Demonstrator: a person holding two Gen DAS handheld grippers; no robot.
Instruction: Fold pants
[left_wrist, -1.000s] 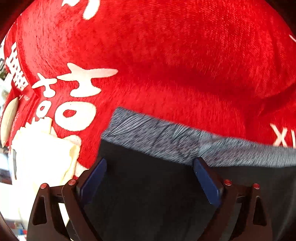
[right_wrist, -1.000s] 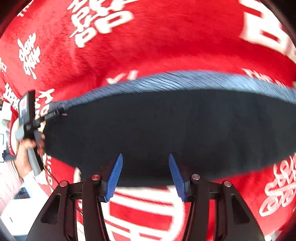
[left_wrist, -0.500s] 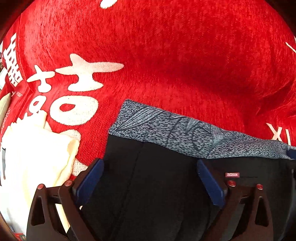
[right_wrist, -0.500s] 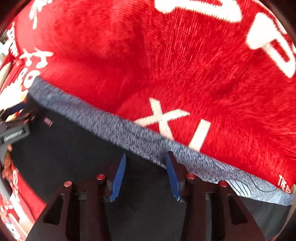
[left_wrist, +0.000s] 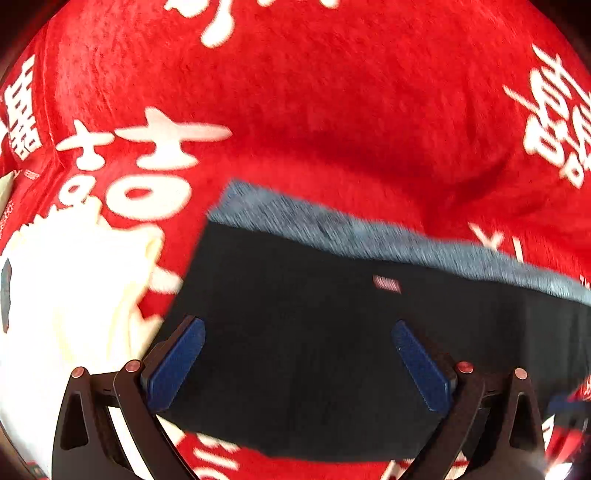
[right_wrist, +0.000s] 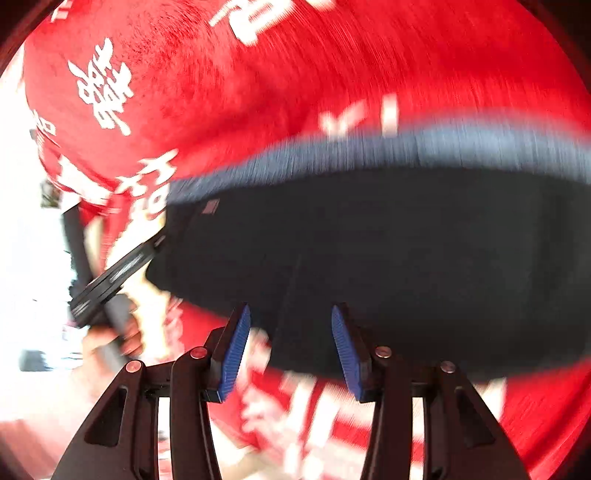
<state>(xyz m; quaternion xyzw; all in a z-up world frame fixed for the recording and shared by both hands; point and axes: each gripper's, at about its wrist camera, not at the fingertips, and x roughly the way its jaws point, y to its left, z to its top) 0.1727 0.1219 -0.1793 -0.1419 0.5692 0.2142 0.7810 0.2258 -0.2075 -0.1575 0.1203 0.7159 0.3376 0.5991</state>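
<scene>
Black pants (left_wrist: 332, 332) with a grey heathered waistband (left_wrist: 369, 236) lie folded flat on a red cloth with white characters (left_wrist: 314, 92). My left gripper (left_wrist: 299, 354) is open above the pants' left part, holding nothing. In the right wrist view the pants (right_wrist: 406, 251) and waistband (right_wrist: 443, 147) fill the middle. My right gripper (right_wrist: 291, 343) is open above the pants' near edge, holding nothing. The left gripper (right_wrist: 110, 277) shows in the right wrist view at the pants' left end, held by a hand.
A cream-white garment (left_wrist: 66, 295) lies on the red cloth left of the pants. The red cloth (right_wrist: 258, 74) spreads beyond the waistband. A bright white area (right_wrist: 22, 221) lies past the cloth's left edge.
Both grippers have pulled back from the waistband toward the pants' near edge. More of the folded pants shows in each view. Both views are motion-blurred.
</scene>
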